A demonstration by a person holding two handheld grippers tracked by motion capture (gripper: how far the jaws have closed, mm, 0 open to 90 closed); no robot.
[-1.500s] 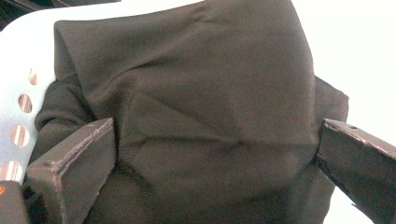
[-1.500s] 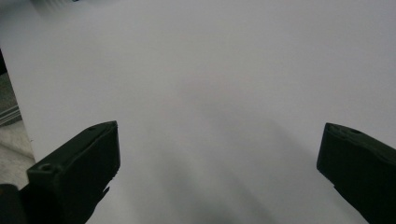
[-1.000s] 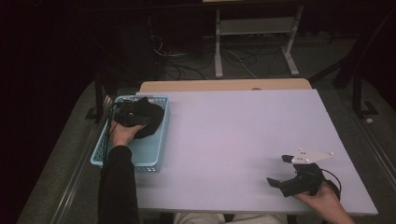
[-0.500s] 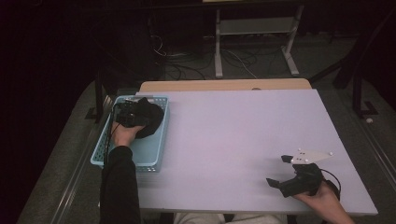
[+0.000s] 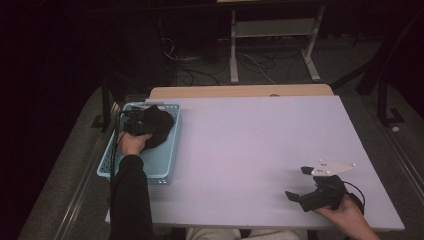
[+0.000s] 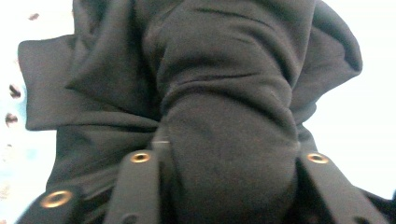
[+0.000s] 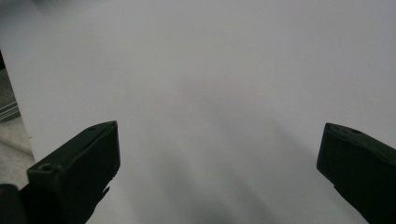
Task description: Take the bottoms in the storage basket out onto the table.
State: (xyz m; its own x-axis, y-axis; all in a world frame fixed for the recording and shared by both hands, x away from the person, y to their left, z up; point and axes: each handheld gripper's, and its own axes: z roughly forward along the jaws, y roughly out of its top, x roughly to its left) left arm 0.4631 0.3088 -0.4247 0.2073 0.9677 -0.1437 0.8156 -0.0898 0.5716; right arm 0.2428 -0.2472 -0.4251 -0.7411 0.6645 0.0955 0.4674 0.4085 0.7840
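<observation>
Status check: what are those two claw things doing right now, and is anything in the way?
Left gripper just closed, fingers pinching the black cloth in the blue basket. Right gripper open, idle over bare table. Nothing in the way.

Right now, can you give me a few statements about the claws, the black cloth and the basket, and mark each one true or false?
1. The left claw is shut on the black cloth. True; its jaws have just been closing, with a fold between them.
2. The black cloth lies in the middle of the table. False: it is in the light blue basket at the table's left edge.
3. The right claw is open, with nothing between its jaws. True.
4. The right claw hangs over the basket. False: it is near the table's front right corner.
</observation>
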